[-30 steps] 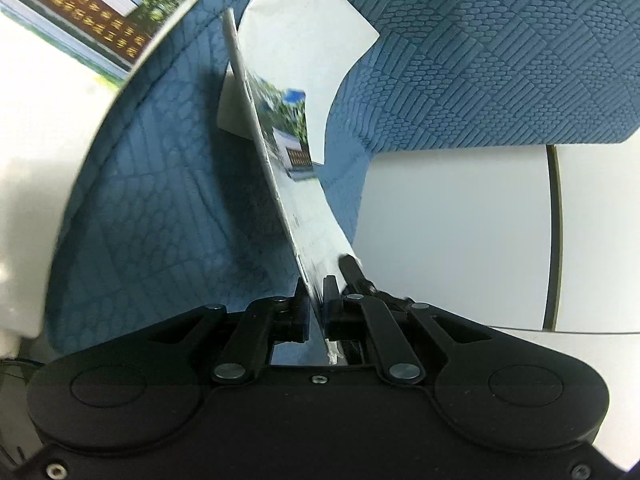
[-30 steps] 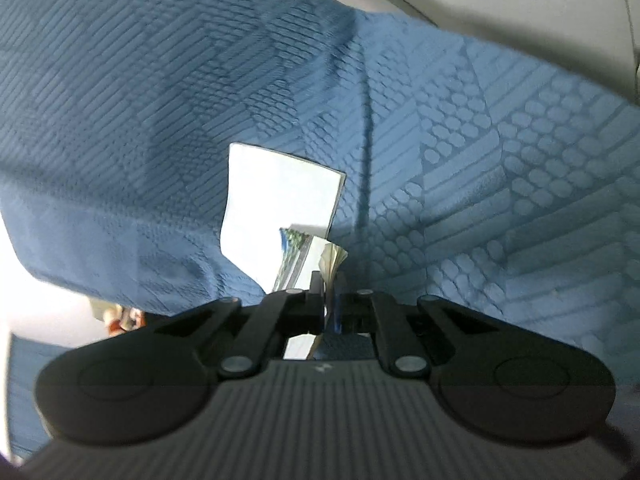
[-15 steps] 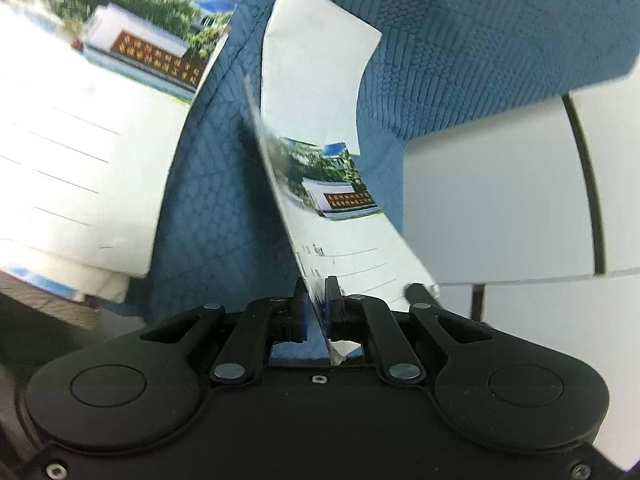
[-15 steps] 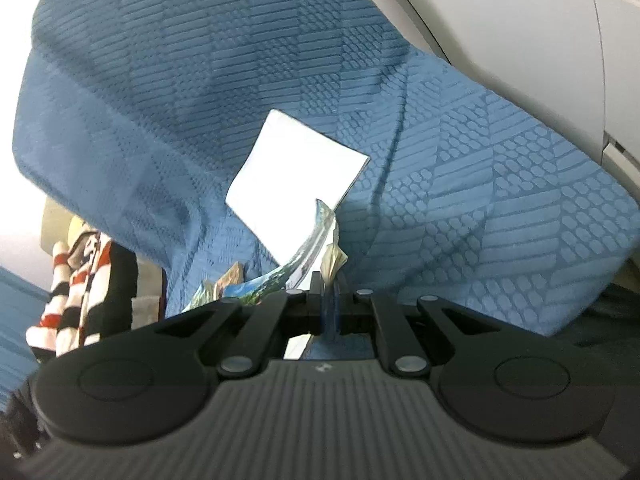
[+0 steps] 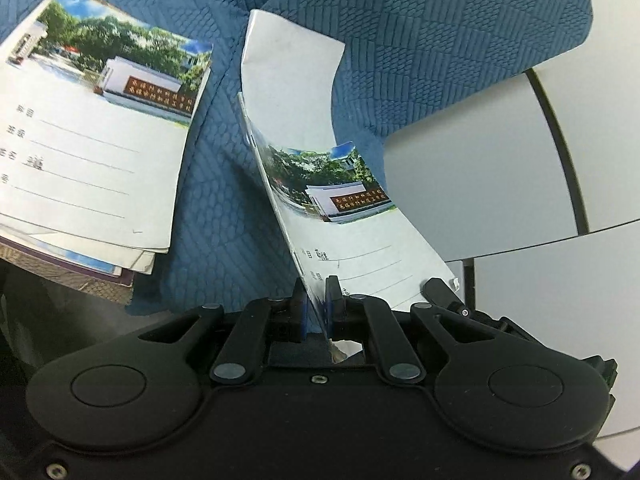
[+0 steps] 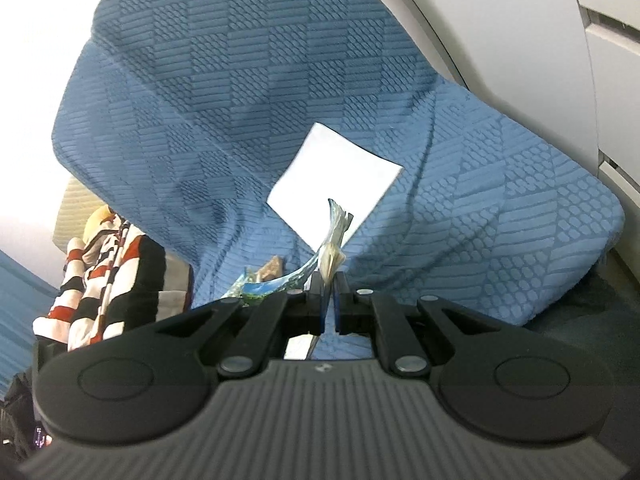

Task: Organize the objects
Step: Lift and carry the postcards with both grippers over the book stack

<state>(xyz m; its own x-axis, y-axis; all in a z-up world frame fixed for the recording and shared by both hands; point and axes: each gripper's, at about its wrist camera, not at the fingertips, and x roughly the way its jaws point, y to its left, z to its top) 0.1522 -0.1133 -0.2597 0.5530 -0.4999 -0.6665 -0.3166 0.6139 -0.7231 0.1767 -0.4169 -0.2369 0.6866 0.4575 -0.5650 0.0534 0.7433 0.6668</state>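
Observation:
A thin exercise booklet (image 5: pixel 340 216) with a photo of a white building and lined fields on its cover hangs bent above the blue patterned cloth (image 5: pixel 420 40). My left gripper (image 5: pixel 316 285) is shut on its near edge. The right gripper's black fingertip (image 5: pixel 440 289) shows at the booklet's near right corner. In the right wrist view my right gripper (image 6: pixel 329 280) is shut on that booklet, seen edge-on, with its white back page (image 6: pixel 336 176) curling up beyond. A stack of like booklets (image 5: pixel 92 152) lies on the cloth at the left.
White panels (image 5: pixel 480 184) with dark seams lie to the right of the cloth. The blue cloth (image 6: pixel 240 100) drapes over a raised shape. A red, black and white striped fabric thing (image 6: pixel 108 280) sits at the left, grey-white wall panels (image 6: pixel 520 20) at the upper right.
Both grippers rose with the booklet still gripped, and both views rolled. The booklet stack came fully into the left view; the striped fabric came into the right view.

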